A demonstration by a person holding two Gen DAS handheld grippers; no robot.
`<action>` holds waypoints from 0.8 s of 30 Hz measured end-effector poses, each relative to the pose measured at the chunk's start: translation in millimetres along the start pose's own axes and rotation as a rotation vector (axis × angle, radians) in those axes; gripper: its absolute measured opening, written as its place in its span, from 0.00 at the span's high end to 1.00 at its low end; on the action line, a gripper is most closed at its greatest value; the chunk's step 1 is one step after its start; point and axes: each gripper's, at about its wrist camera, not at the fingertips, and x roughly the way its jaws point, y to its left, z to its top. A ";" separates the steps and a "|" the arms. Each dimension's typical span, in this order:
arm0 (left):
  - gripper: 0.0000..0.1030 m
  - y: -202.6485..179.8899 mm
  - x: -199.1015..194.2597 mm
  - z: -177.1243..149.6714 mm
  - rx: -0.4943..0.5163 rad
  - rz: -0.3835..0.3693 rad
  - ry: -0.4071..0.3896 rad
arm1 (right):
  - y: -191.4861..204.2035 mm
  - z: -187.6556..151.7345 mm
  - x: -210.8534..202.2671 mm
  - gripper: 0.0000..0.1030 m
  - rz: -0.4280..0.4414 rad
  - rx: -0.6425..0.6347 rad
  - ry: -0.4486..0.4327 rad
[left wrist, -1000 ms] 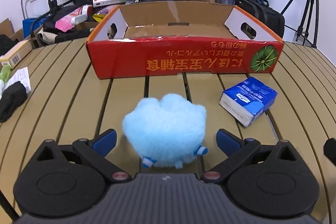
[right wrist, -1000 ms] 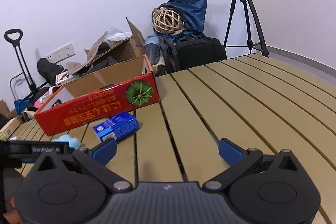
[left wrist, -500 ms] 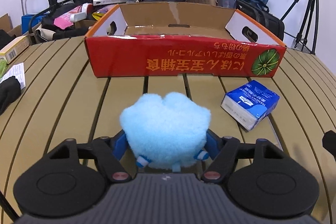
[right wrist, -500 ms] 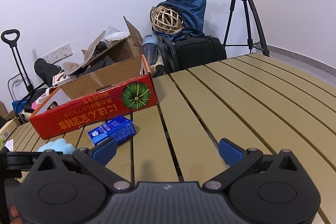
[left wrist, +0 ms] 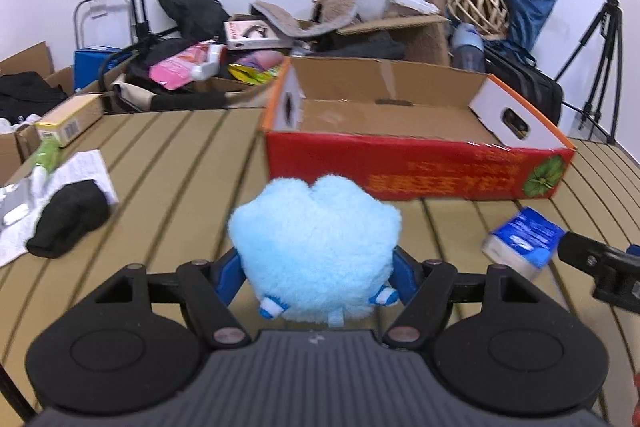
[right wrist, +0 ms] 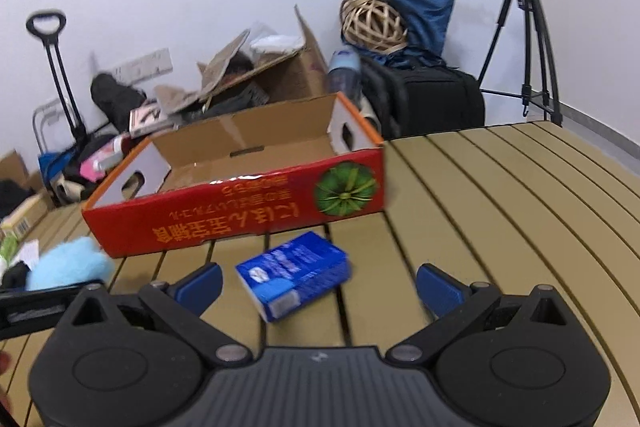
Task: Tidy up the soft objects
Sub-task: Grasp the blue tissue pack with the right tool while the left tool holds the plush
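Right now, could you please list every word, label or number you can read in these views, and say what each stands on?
Nothing can be quoted with confidence.
red box: yellow Japanese print beside a green pumpkin picture, upside down and motion-blurred, unreadable.
blue pack: white print, too blurred.
yellow carton: a barcode, digits too small.
white paper: print too small.

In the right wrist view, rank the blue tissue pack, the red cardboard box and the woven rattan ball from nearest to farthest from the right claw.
1. Blue tissue pack: on the table just ahead of the right claw, left of centre.
2. Red cardboard box: behind the pack, further left.
3. Woven rattan ball: off the table, by the wall.
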 end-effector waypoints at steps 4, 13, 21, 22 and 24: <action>0.30 25.7 -2.1 2.0 -0.017 0.014 -0.008 | 21.2 9.3 27.7 0.00 -0.011 -0.019 0.058; 0.30 64.7 -5.2 -0.3 -0.059 0.021 -0.021 | 43.0 12.3 70.9 0.00 -0.071 -0.004 0.136; 0.30 79.5 -13.3 -7.5 -0.071 0.026 -0.029 | 51.5 10.8 73.2 0.25 -0.105 -0.035 0.149; 0.30 80.7 -14.9 -8.1 -0.073 0.025 -0.029 | 51.8 11.1 72.6 0.26 -0.107 -0.036 0.150; 0.30 81.7 -18.5 -9.2 -0.072 0.025 -0.030 | 51.1 9.9 67.1 0.28 -0.107 -0.030 0.145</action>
